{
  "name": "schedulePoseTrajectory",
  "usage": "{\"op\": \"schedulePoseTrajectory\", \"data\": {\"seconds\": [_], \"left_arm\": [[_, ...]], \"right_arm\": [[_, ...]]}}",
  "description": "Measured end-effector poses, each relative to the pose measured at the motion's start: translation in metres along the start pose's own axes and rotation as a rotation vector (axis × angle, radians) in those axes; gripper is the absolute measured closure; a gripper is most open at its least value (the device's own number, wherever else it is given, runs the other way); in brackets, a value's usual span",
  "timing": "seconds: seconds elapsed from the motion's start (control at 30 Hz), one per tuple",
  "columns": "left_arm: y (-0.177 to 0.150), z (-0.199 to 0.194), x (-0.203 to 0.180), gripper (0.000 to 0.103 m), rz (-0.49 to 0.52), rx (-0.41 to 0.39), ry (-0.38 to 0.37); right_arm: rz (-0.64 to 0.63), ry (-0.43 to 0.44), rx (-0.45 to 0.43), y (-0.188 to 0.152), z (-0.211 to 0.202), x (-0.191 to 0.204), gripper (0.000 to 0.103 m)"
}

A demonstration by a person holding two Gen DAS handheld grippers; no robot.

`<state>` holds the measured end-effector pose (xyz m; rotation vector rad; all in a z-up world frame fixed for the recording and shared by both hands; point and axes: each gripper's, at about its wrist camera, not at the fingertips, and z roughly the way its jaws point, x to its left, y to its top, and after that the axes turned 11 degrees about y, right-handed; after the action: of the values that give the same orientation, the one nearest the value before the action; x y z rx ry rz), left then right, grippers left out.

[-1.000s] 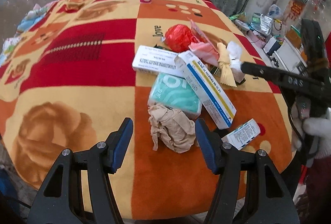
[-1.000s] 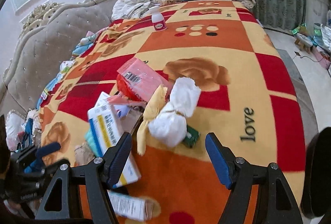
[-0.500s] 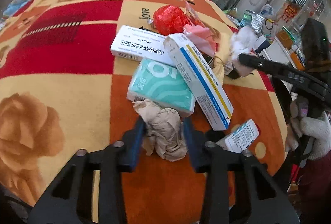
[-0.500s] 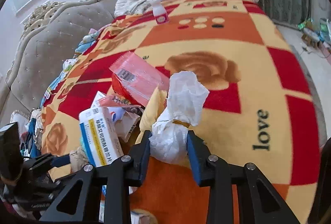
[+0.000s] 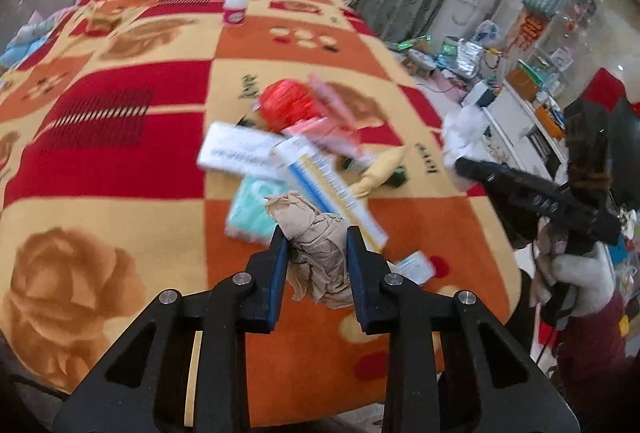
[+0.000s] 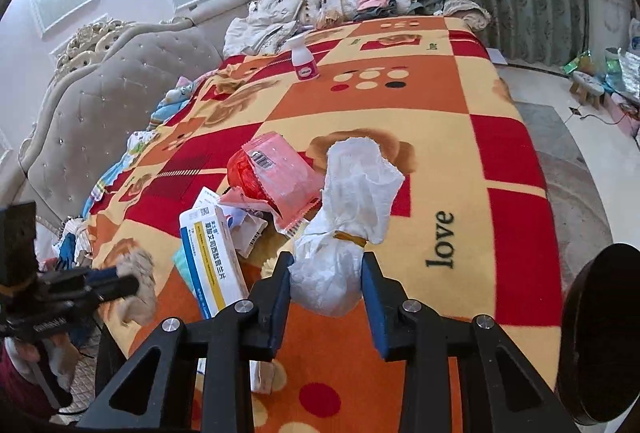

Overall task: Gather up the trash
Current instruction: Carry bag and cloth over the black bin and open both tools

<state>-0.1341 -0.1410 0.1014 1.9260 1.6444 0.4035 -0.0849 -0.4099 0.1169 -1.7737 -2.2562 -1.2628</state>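
Bedroom, patterned blanket (image 6: 432, 105) over the bed | brown paper wad (image 5: 318, 253) sits between my left gripper (image 5: 316, 245) fingers, white tied bag (image 6: 344, 253) between my right gripper (image 6: 326, 269) | since a second ago both pairs went from wide apart to closed, and both loads now lifted off the pile | left clamped on wad, right clamped on bag.

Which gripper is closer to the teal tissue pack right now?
Left. The left gripper, shut on the brown paper wad, is right beside the teal tissue pack. The right gripper, holding the white wad, is farther away.
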Motion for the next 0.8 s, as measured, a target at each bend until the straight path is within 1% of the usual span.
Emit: {"op": "schedulePoseTrajectory", "data": {"seconds": [0.1, 0.33, 0.57, 0.8], "left_arm": [[0.007, -0.001, -0.017, 0.077, 0.031, -0.012, -0.015], [0.025, 0.008, -0.07, 0.077, 0.12, -0.021, -0.058], [0.036, 0.022, -0.125, 0.077, 0.208, -0.021, -0.085], [0.043, 0.036, -0.167, 0.077, 0.271, -0.017, -0.098]], "right_arm": [[0.003, -0.001, -0.006, -0.004, -0.007, -0.002, 0.071], [0.024, -0.022, -0.033, -0.011, -0.029, -0.013, 0.071], [0.072, -0.072, -0.075, -0.02, -0.061, -0.039, 0.071], [0.126, -0.13, -0.101, -0.033, -0.091, -0.068, 0.071]]}}
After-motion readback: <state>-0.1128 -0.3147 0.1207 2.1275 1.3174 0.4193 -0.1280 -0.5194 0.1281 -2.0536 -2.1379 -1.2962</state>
